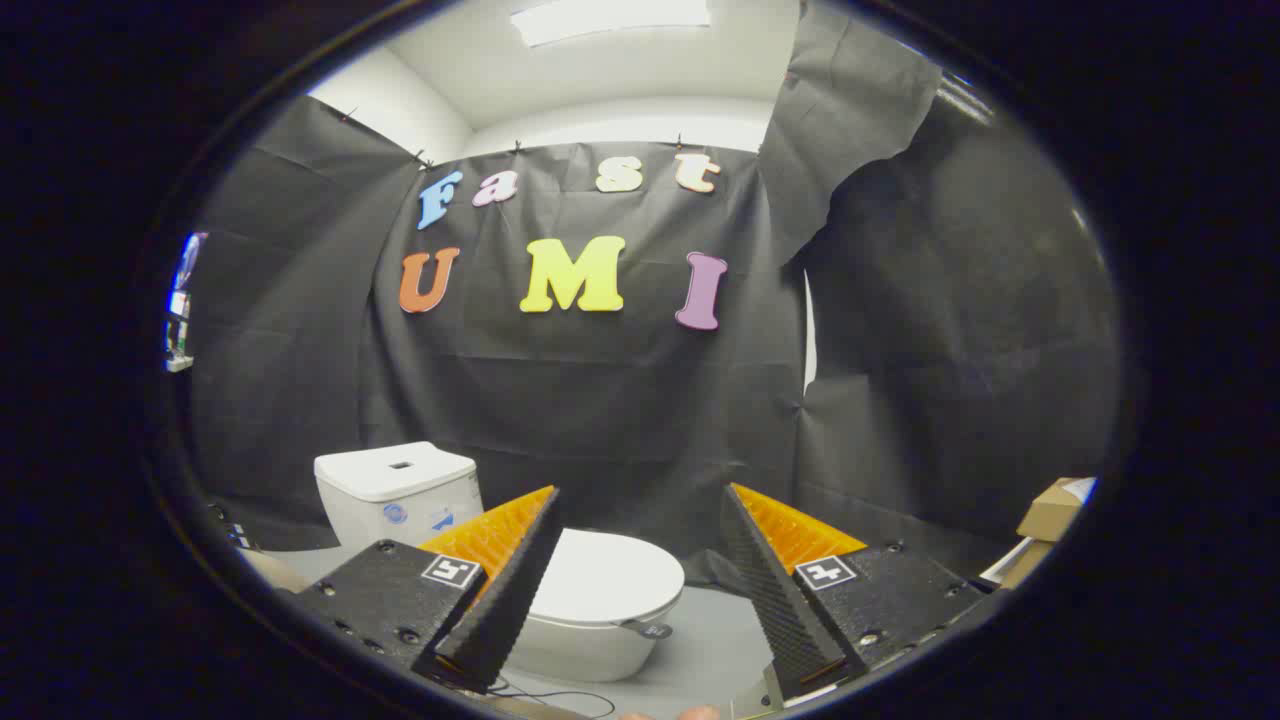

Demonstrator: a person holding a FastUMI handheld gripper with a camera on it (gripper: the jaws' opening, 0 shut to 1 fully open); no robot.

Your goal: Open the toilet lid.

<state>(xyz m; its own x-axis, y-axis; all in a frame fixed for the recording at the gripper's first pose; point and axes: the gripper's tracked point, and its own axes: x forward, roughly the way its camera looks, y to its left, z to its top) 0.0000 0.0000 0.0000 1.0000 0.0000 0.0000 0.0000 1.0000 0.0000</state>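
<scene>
A white toilet stands on the floor beyond my fingers, slightly left of the gap between them. Its lid [608, 580] lies flat and closed on the bowl [590, 650], with a small grey tab [650, 629] at its front right edge. The white tank [397, 492] rises behind the bowl against the black cloth wall. My gripper [640, 505] is open, the fingers spread wide with nothing between them. The left finger [510, 590] overlaps the lid's left part in the view, well short of touching it.
Black cloth walls close the booth behind and to both sides of the toilet. Cardboard boxes [1050, 515] sit at the right, by the wall. A thin cable [560, 695] runs over the grey floor [715, 650] in front of the bowl.
</scene>
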